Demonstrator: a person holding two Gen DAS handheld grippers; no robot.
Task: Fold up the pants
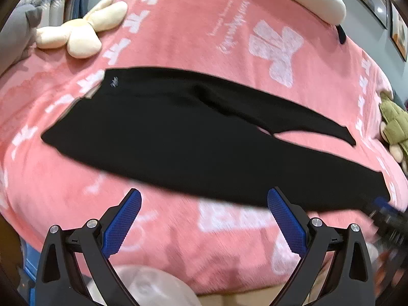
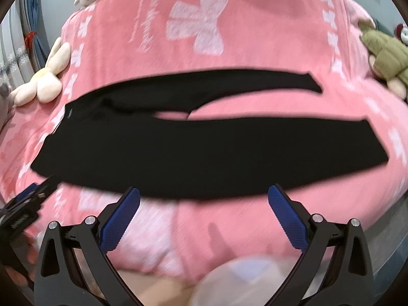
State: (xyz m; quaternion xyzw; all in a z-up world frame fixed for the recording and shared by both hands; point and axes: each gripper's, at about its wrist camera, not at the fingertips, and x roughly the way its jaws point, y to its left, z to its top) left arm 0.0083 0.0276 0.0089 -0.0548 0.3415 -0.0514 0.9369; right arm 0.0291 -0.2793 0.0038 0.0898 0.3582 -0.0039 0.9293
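Partly blurred, the black pants lay flat across the middle of the pink blanket, waistband toward its left edge and both legs stretching toward the right edge. Both the left gripper and the right gripper hovered over the near edge with fingers spread wide, holding nothing. A cream flower plush sat at the far left corner, and a green stuffed toy, cut off, sat at the right edge.
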